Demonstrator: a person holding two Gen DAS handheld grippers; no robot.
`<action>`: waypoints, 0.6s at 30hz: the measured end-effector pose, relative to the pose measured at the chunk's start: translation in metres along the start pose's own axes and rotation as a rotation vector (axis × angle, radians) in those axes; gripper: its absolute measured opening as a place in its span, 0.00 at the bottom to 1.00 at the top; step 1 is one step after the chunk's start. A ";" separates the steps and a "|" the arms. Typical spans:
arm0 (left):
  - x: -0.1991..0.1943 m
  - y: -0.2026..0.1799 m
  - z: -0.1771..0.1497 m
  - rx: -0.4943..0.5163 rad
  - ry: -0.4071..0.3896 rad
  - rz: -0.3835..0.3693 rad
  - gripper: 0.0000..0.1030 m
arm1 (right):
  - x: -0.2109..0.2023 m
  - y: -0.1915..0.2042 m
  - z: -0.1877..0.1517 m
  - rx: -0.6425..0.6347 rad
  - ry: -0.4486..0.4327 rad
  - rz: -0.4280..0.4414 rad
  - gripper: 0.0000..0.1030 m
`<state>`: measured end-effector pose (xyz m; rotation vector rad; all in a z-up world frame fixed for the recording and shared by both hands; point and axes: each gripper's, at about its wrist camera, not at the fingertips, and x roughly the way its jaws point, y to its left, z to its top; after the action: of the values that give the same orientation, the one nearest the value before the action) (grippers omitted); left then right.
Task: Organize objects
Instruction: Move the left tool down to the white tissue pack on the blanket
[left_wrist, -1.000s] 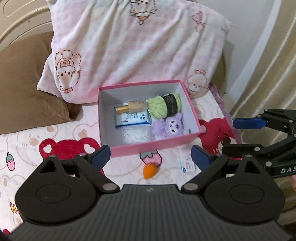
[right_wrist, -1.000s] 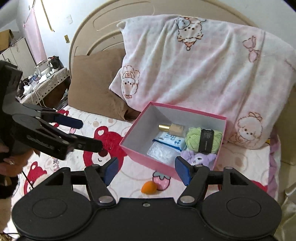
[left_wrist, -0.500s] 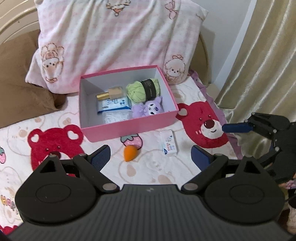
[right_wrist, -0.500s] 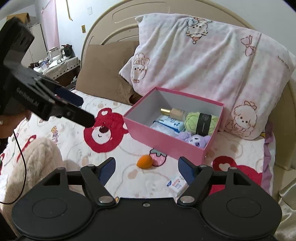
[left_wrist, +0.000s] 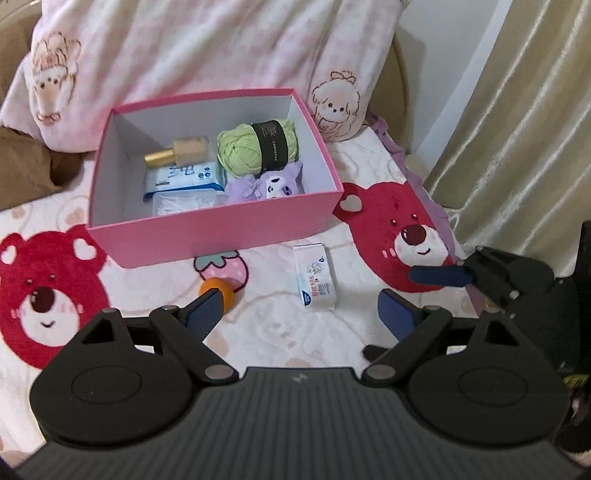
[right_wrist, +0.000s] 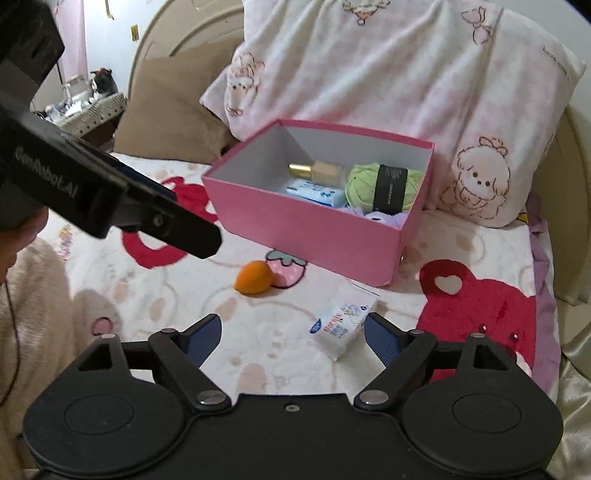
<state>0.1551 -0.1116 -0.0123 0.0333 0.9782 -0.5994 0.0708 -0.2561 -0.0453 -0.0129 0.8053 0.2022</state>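
You're hovering the right claw (right_wrist: 291, 338), jaws just opening, empty, near the tissue pack (right_wrist: 341, 326). It's looking light and squashy; pinch its long sides.

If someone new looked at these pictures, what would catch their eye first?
Probably the open pink box in the middle of the bear-print blanket, holding green yarn and a purple plush. In front of it, an orange sponge and a white packet lie loose.

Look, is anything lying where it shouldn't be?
Yes. An orange egg-shaped sponge and a small white packet lie loose on the blanket in front of the pink box, while the other little things sit inside it.
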 end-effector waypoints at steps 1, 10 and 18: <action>0.007 0.000 -0.001 0.000 -0.002 -0.004 0.88 | 0.007 0.000 -0.001 0.001 -0.001 -0.006 0.85; 0.061 0.016 0.006 -0.058 -0.007 -0.044 0.83 | 0.050 -0.010 0.004 0.067 -0.016 -0.046 0.85; 0.104 0.020 -0.018 -0.069 -0.012 -0.127 0.79 | 0.084 -0.019 -0.018 0.160 0.056 -0.075 0.85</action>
<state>0.1941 -0.1374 -0.1084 -0.0943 0.9933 -0.6816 0.1176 -0.2616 -0.1191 0.1023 0.8733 0.0663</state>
